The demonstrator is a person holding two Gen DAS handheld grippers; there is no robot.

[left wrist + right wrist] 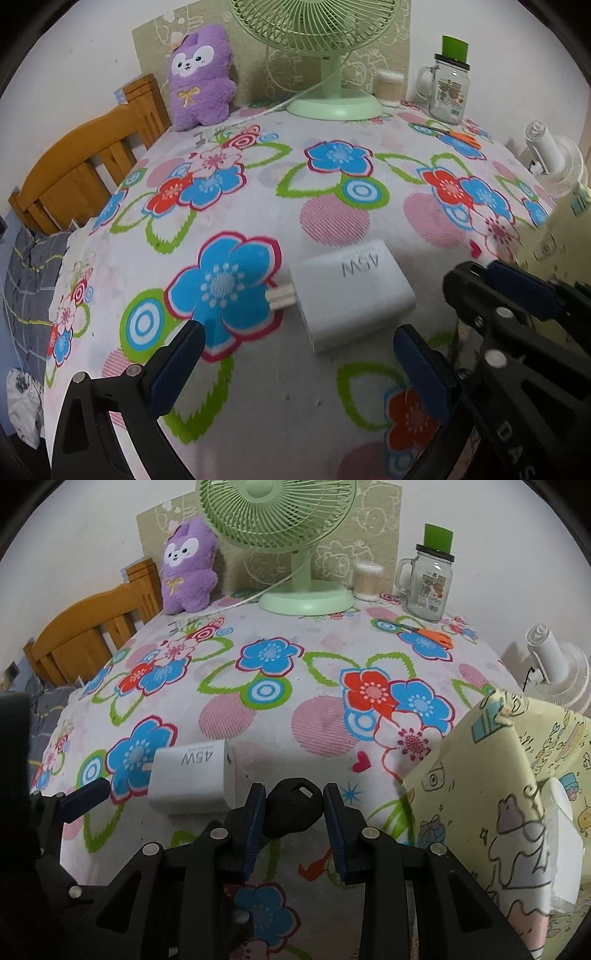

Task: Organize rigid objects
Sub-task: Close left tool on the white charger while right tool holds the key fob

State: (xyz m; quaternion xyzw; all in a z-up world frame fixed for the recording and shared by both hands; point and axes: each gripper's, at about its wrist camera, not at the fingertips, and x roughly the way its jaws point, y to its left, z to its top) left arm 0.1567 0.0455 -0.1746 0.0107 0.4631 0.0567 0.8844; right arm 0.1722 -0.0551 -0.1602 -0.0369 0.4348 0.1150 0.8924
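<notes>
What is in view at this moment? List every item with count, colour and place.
charger: 1, white, near middle of the cloth, prongs toward the blue flower
key fob: 1, black, between the right tool's pads
box: 1, pale yellow with cartoon print, near right
desk fan: 1, light green, far middle
plush: 1, purple, far left against the wall
jar: 1, clear glass, green top, far right
cotton swabs: 1 tub, far, between fan and jar
scissors: 1, orange handles, in front of the jar
small fan: 1, white, beyond the right edge
cloth: 1, white with flowers, covers the table
headboard: 1, wooden, left
left tool: open, short of the charger
right tool: shut on the key fob
</notes>
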